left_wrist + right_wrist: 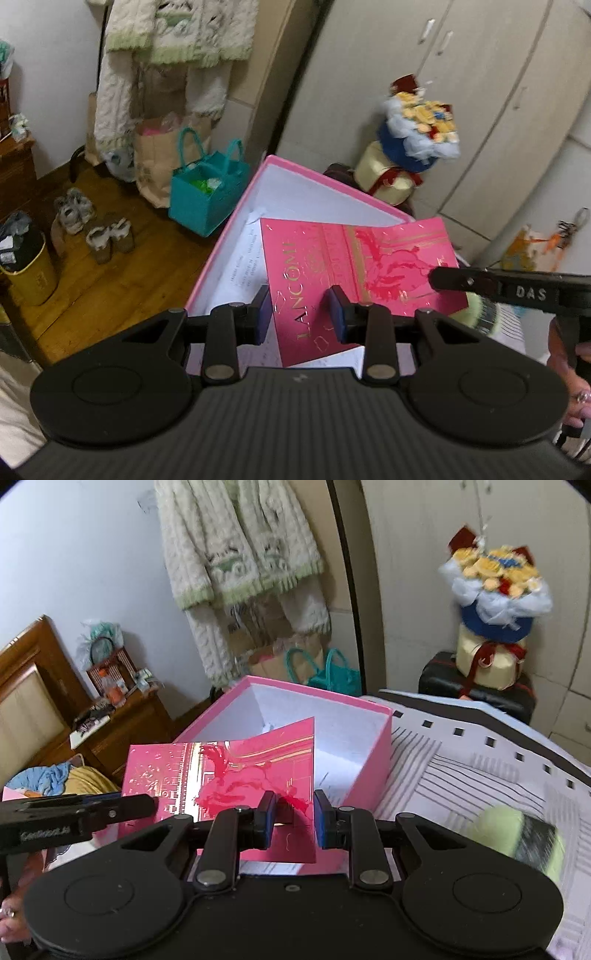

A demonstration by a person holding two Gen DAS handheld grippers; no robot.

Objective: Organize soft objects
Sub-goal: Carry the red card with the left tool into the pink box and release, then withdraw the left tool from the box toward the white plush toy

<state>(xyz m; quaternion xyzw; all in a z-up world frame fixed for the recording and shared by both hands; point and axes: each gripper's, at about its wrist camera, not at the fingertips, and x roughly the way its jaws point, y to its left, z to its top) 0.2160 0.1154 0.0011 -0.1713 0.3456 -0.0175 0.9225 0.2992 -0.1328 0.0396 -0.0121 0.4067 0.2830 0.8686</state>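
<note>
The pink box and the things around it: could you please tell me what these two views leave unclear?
- Floor of the pink box: both views, largely covered by the red Lancôme card tilted across the opening.
- Printed paper in the box: left view, text too small to read.
- Green and grey soft object: right view, motion-blurred; left view, mostly behind the right gripper.
- Both grippers' fingers: apart, but whether they touch the card is unclear.

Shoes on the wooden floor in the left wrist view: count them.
4, in two pairs beside each other on the wooden floor: the grey-white pair farther back, the brown pair nearer the camera. Others may be hidden behind the bags.
</note>
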